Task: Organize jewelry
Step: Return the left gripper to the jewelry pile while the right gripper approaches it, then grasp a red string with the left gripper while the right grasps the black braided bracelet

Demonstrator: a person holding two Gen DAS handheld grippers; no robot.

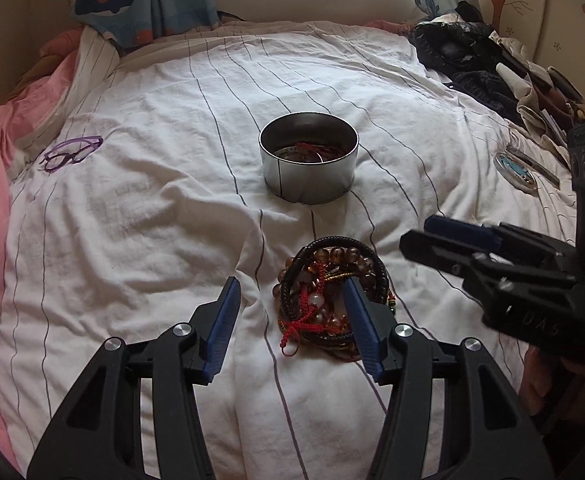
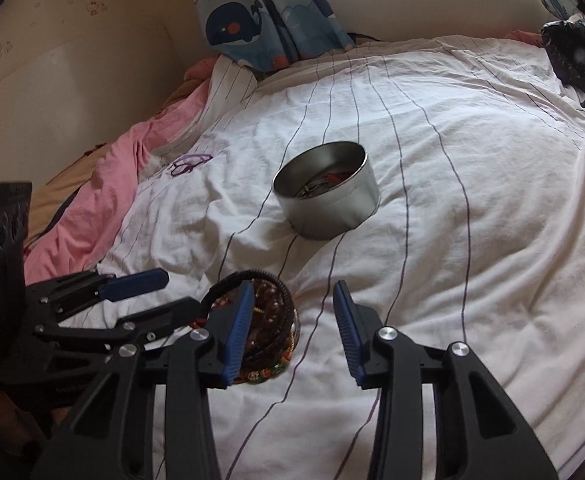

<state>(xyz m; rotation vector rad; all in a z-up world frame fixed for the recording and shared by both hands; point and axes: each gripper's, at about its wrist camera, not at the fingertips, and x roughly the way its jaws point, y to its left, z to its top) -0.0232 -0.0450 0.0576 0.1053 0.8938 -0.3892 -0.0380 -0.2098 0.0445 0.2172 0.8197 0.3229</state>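
A pile of bead bracelets and cords (image 1: 324, 292) lies on the white striped bedsheet. My left gripper (image 1: 292, 292) is open, low over the sheet, with its right finger over the pile and its left finger beside it. A round metal tin (image 1: 308, 160) with some jewelry inside stands farther back; it also shows in the right wrist view (image 2: 328, 196). My right gripper (image 2: 292, 300) is open just right of the pile (image 2: 268, 316), its left finger over the pile's edge. It shows in the left wrist view (image 1: 420, 236) too.
Purple glasses (image 1: 72, 152) lie at the left on the sheet. A round tin lid (image 1: 516, 170) and dark clothes (image 1: 472, 60) lie at the right. A pink blanket (image 2: 104, 184) borders the left side. Whale curtains (image 2: 260, 20) hang at the back.
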